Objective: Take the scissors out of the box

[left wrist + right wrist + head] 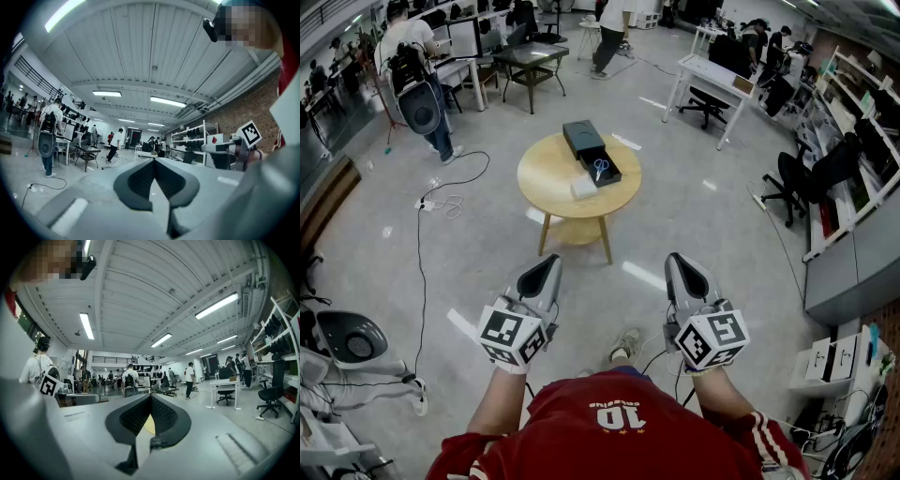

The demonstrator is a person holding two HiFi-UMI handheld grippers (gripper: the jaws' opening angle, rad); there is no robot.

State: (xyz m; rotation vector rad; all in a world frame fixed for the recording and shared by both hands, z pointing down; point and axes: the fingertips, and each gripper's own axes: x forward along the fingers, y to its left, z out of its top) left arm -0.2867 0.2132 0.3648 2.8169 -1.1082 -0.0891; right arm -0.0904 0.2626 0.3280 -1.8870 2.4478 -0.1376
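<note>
While both tools are held level over the grey floor, the head view shows the left gripper and the right gripper side by side, well apart from the round wooden table ahead of them. Each one's jaws are brought together to a point, with nothing in them. A dark box sits on the far half of the tabletop, reaching towards its far edge. The box's inner tray is slid out towards the table's centre. The scissors, blue-handled, lie in that tray, clear of both tools. A small white block rests just beside the tray's near end. A black cable trails across the floor at left.

Left gripper view: the left gripper has its jaws fully closed, tips meeting, and nothing sits between the dark ribbed pads. The right gripper appears at the right edge with its marker cube. A desk and standing people occupy the background.

Right gripper view: the right gripper is likewise closed at the tips and empty. A pale yellow patch shows through the gap behind the pads; what it is cannot be determined. A white desk and an office chair stand at right.
</note>
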